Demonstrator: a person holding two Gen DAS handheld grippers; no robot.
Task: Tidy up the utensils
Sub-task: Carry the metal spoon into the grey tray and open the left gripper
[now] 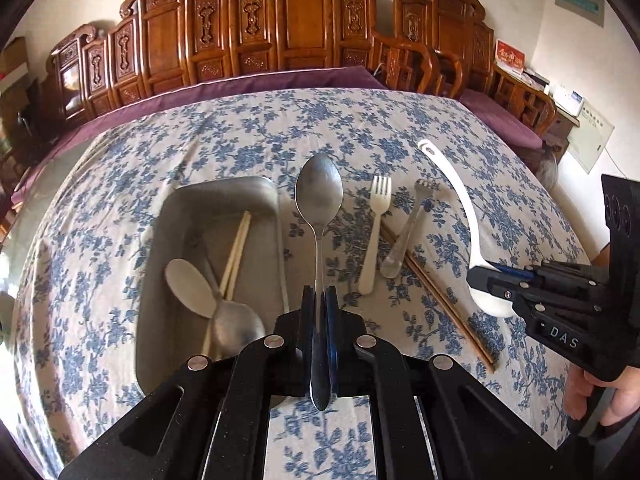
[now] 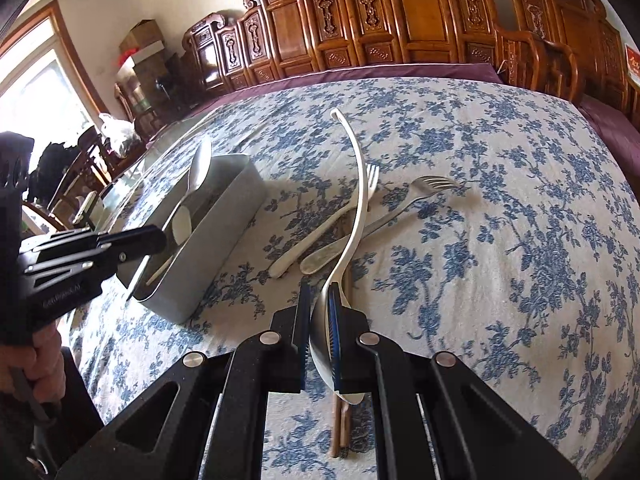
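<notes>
My left gripper (image 1: 320,300) is shut on the handle of a metal spoon (image 1: 319,192), held bowl-forward just right of the grey metal tray (image 1: 224,190). The tray holds a white spoon (image 1: 188,288), a metal spoon (image 1: 236,324) and pale chopsticks (image 1: 238,248). My right gripper (image 2: 320,304) is shut on the bowl of a long white ladle (image 2: 358,184), whose handle points away; it also shows in the left wrist view (image 1: 460,200). On the cloth lie a white fork (image 1: 376,224), a metal fork (image 1: 408,232) and brown chopsticks (image 1: 436,300).
The table carries a blue-flowered cloth (image 2: 500,240). Carved wooden chairs (image 1: 280,32) line the far side. The tray (image 2: 208,240) sits left of the loose forks in the right wrist view, with the left gripper (image 2: 156,236) over it.
</notes>
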